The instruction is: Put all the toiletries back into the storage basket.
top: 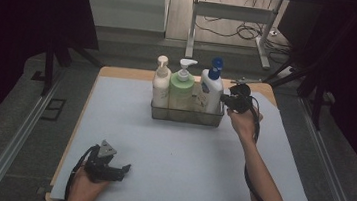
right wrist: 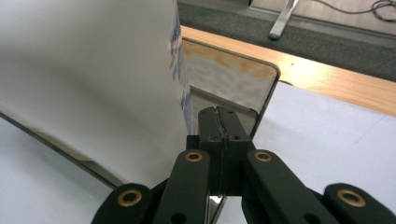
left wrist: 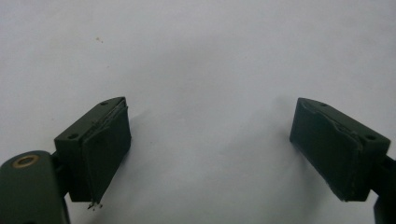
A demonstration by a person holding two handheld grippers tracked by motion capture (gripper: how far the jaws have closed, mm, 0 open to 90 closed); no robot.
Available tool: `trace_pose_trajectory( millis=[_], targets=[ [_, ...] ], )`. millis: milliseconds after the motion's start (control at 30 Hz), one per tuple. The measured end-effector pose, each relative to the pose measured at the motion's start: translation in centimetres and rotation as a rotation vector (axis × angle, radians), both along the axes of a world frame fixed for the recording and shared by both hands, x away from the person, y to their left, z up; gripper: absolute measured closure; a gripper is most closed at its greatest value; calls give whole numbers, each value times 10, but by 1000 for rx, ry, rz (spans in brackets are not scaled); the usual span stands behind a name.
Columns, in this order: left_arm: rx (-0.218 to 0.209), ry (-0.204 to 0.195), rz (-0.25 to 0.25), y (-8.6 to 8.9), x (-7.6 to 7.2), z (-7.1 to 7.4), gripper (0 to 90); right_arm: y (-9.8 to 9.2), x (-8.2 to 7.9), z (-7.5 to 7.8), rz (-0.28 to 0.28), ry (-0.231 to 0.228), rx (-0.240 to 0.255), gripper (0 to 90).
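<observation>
My right gripper (right wrist: 219,122) is pinched tight on the rim of the clear caddy (top: 187,115), at its right end wall, jaws fully together w/ the thin wall edge between the pads. The caddy sits toward the far side of the grey mat (top: 161,154), holding three bottles in a row: cream pump bottle (top: 160,86), green pump bottle (top: 181,88), white bottle w/ blue cap (top: 211,86), which stands just beside my jaws. I'd judge the wall stiff but slick and thin, so pads could slide off. The load looks heavy if the bottles are full, and top-heavy, so lifting by one end would tip it; better to drag it flat. My left gripper (top: 118,168) rests near the mat's front left, jaws wide, nothing in them
</observation>
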State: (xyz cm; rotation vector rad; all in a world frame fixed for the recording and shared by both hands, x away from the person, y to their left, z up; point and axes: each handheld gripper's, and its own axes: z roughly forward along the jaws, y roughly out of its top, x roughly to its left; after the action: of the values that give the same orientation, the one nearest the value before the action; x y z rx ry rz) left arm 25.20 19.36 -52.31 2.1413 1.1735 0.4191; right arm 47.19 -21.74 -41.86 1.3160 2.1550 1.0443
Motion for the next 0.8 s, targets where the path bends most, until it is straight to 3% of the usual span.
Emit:
trace_pose_trajectory(
  millis=[300, 800],
  targets=[
    [0, 0, 0, 0, 0, 0, 123, 8, 13, -15, -9, 40, 25, 890],
    [0, 0, 0, 0, 0, 0, 123, 12, 14, -24, -7, 73, 18, 890]
  ],
)
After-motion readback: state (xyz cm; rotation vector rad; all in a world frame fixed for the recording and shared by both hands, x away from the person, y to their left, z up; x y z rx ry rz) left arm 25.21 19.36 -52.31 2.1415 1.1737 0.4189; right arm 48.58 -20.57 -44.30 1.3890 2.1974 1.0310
